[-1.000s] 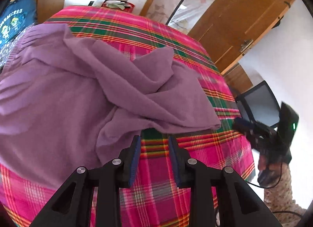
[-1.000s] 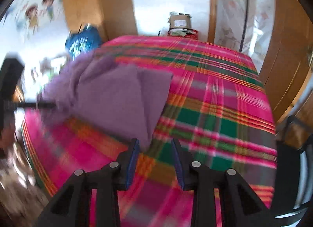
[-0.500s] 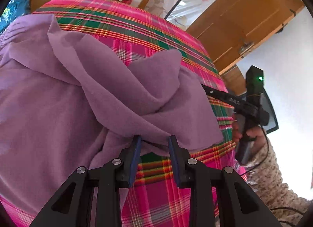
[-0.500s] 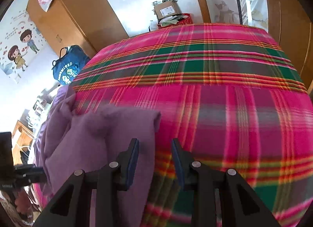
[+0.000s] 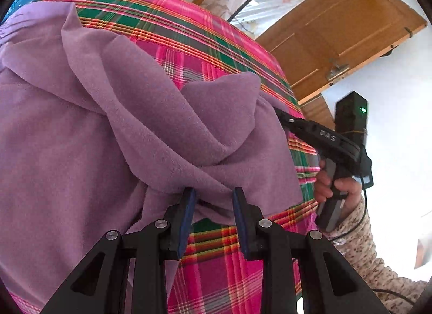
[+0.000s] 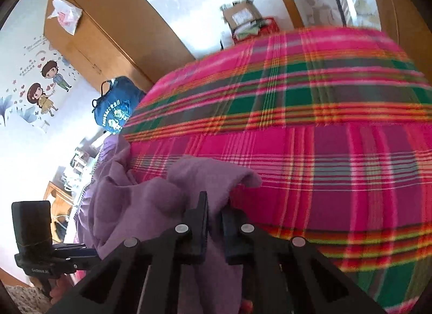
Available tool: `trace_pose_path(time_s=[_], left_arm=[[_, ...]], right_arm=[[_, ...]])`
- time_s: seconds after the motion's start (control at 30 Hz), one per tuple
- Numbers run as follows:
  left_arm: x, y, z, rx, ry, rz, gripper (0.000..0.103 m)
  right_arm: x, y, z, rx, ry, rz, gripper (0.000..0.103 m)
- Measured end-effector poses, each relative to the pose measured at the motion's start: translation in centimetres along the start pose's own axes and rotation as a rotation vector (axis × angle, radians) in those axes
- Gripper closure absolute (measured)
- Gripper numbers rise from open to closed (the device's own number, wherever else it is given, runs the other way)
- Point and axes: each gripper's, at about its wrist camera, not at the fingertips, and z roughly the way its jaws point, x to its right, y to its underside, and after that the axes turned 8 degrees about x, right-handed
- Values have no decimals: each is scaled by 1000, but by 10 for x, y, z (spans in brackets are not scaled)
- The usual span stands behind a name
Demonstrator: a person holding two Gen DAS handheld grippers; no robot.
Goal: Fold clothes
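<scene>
The right gripper (image 6: 214, 206) has come to the edge of the purple garment (image 6: 162, 200) and is closing on it, while the left gripper (image 5: 212, 195) has reached its hem.

Fleecy matt garment (image 5: 81, 138); seemingly woven blanket (image 5: 216, 254).

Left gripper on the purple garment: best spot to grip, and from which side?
Grip the purple garment at its bunched near edge, where the left gripper sits with jaws apart. Come from the near side; that edge hangs loose over the plaid cover.
</scene>
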Motion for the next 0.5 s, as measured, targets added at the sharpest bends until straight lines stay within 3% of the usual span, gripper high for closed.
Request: trace_pose_path(time_s=[0.23, 0.5], left_arm=[[0, 5, -2, -4, 10, -8, 73], [-6, 8, -1, -17, 9, -28, 73]], right_arm=[[-12, 1, -36, 85, 28, -12, 95], [9, 13, -87, 191, 84, 97, 95]])
